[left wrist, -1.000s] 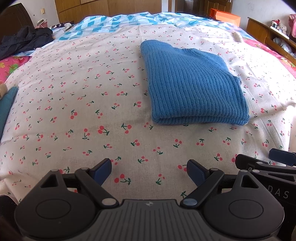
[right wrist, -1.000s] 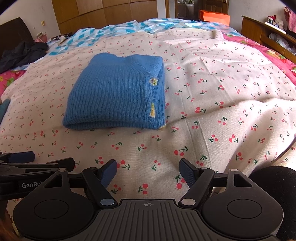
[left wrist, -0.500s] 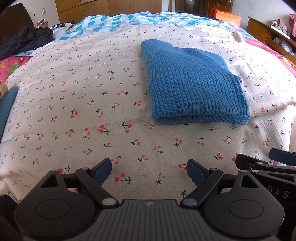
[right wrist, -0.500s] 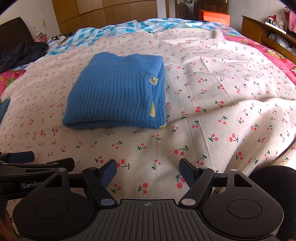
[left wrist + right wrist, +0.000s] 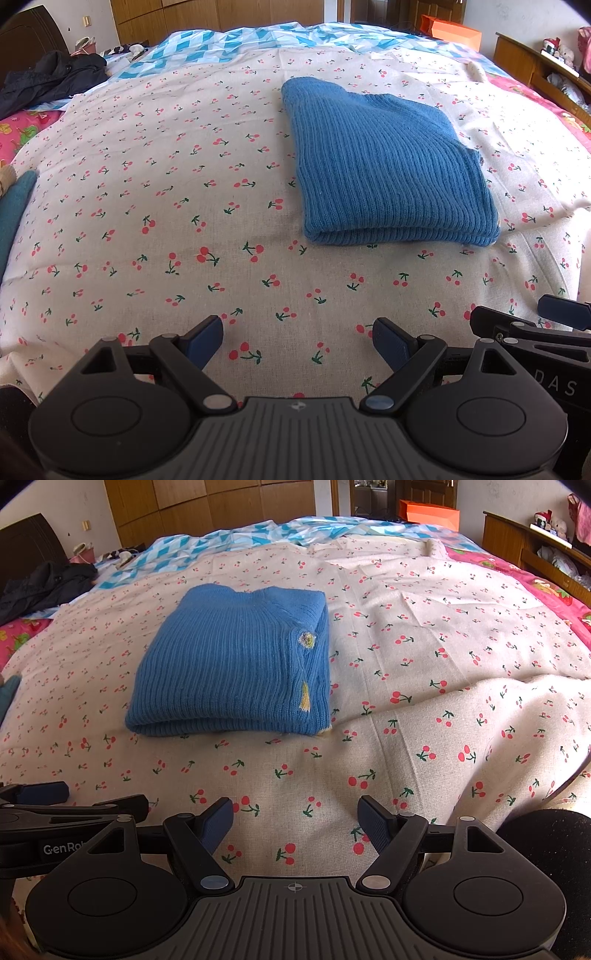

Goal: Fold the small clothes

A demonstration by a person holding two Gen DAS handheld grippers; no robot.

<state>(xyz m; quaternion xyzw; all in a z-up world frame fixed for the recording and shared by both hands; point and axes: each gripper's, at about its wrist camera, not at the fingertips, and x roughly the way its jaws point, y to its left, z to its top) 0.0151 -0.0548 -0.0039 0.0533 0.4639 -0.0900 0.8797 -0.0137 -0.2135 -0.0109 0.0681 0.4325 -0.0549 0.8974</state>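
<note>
A blue ribbed knit sweater (image 5: 384, 162) lies folded into a thick rectangle on a cream bedsheet printed with red cherries (image 5: 166, 206). It sits well ahead of both tools, with nothing touching it. Its rounded folded edge faces the cameras.

The left gripper (image 5: 297, 341) hovers low over the bare sheet with its 2 blue pads spread wide apart and nothing between them. The right gripper (image 5: 295, 819) sits beside it, likewise spread wide and empty.

The sweater looks fully folded, so the main risk is disturbing it. Its stacked layers are loose and springy. A pad that catches only the top layer would likely peel the stack open. Dragging a pad across the sheet could bunch the cloth under the sweater and skew it. A small embroidered patch and yellow tassel (image 5: 306, 700) on the right edge could snag.
</note>
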